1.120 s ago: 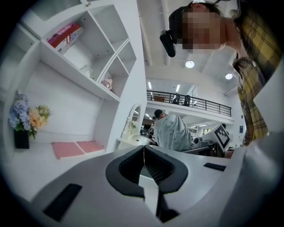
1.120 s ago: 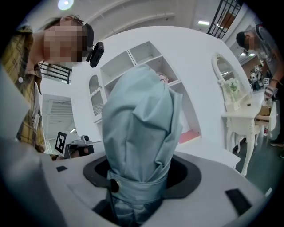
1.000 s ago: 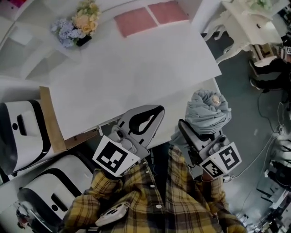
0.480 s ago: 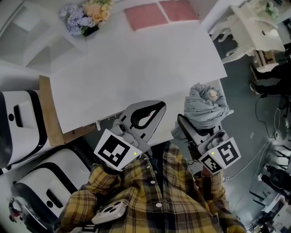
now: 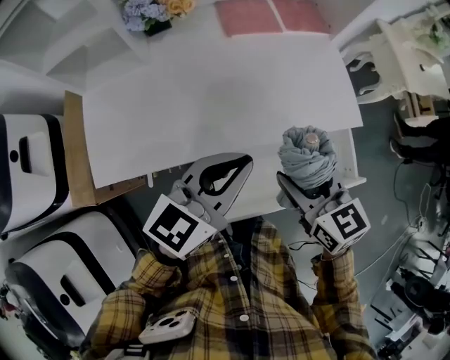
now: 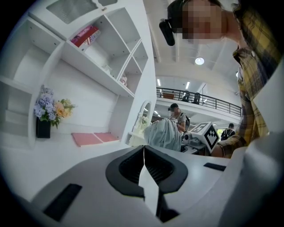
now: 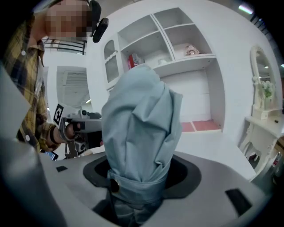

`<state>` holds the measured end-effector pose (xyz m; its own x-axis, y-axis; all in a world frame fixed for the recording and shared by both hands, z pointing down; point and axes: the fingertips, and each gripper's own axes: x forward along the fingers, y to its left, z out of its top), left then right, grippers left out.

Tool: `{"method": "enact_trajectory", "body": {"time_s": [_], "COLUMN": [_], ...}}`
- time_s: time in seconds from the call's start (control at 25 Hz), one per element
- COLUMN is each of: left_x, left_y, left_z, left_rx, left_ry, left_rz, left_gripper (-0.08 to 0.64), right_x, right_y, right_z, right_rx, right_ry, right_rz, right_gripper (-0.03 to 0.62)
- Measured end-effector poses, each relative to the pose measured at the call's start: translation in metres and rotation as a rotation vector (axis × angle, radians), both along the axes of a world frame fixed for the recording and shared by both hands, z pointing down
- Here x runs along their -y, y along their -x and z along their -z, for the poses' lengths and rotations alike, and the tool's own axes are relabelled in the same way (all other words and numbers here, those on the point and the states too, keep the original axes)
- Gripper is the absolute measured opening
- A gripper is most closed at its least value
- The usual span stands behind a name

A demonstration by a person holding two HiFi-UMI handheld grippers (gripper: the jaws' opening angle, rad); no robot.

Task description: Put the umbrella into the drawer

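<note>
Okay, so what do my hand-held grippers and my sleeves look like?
Both the left hand-held gripper and right hand-held gripper are grey with black-lined jaws, each carrying a white cube with black square markers. Your sleeves are yellow plaid.

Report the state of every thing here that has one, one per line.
umbrella: folded, strap snapped round it, standing up in the right claw.
right claw: shut on the umbrella.
left claw: shut, empty.
flowers: upright in a dark vase.
pink mats: lying flat, side by side.
</note>
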<state>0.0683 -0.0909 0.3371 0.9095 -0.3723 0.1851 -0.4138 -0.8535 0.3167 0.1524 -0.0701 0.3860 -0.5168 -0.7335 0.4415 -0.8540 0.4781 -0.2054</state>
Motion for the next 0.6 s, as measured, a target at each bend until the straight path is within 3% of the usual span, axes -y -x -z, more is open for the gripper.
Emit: {"method": "enact_trajectory", "body": {"time_s": [0.2,0.6], "left_x": [-0.003,-0.015], "left_y": [0.023,0.043], "left_z": [-0.017,-0.047], "left_rx": [0.033,0.082], "left_ry": [0.018,0.053], "left_rz": [0.031,0.082], "left_gripper": [0.021,0.021], "right_x": [0.002,-0.018], "right_y": [0.019,0.056], "right_z": [-0.032,-0.113], "right_rx": [-0.096,-0.304], "right_ry": [0.016,0.091], "right_rz": [0.122,0.474], "right_gripper": [0.290,0.290]}}
